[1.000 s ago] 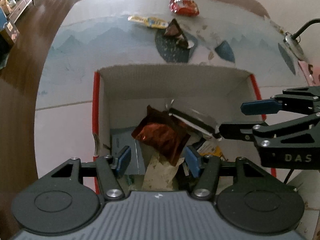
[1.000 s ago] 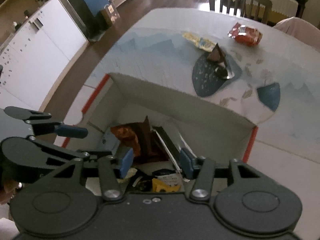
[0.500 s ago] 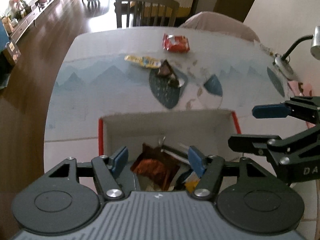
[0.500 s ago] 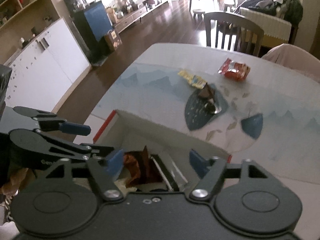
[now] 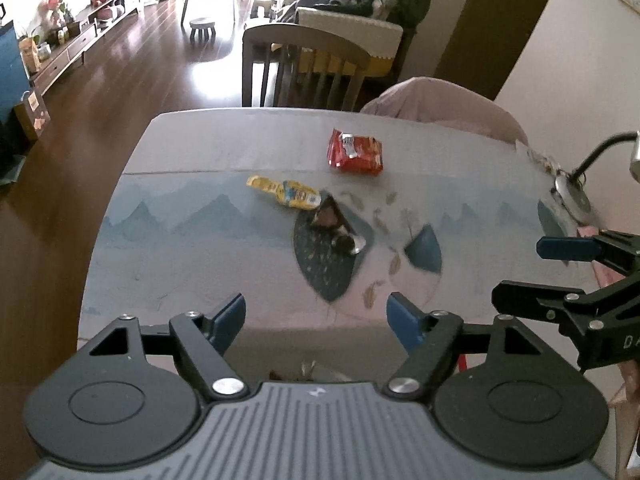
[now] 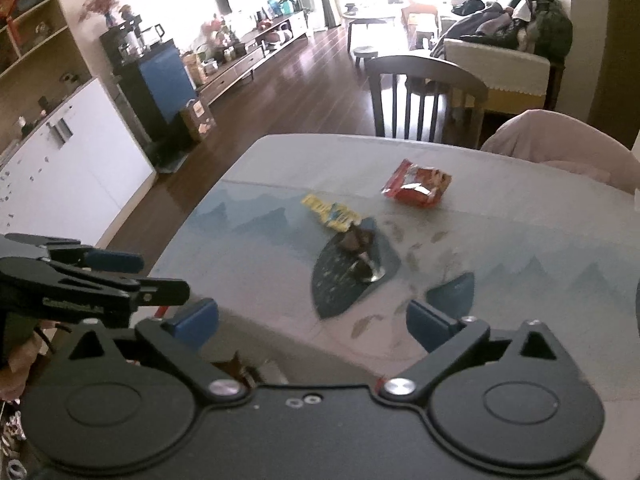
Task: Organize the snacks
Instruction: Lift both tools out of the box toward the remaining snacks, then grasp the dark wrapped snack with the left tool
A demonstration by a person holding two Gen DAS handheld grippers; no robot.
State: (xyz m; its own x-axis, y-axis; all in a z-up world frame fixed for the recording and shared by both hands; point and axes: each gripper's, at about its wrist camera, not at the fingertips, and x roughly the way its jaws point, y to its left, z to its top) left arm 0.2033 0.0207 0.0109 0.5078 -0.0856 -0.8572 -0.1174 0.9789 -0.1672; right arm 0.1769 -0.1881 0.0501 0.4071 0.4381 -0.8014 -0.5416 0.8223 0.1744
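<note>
**Three snacks on the far half of the table, both grippers empty**

Daylight floods the living room behind a table covered with a blue mountain-print cloth, with a wooden chair at its far end. On the cloth you have three snacks left. The red packet lies farthest from you, near the far edge. The yellow packet lies nearer and to its left, apart from it. The dark wrapper sits just beside the yellow packet's near end, on a dark leaf-shaped print, with a shiny crumpled end toward you; whether the two touch cannot be told.

Your left gripper hangs over the near part of the table, its jaws opening with nothing between the blue pads. Your right gripper is beside it, also opening, spread wide and empty. Each shows at the edge of the other's view.

Below the left gripper's fingers only a sliver of the box of snacks shows, mostly hidden by the gripper body. A gooseneck lamp stands at the table's right edge.
</note>
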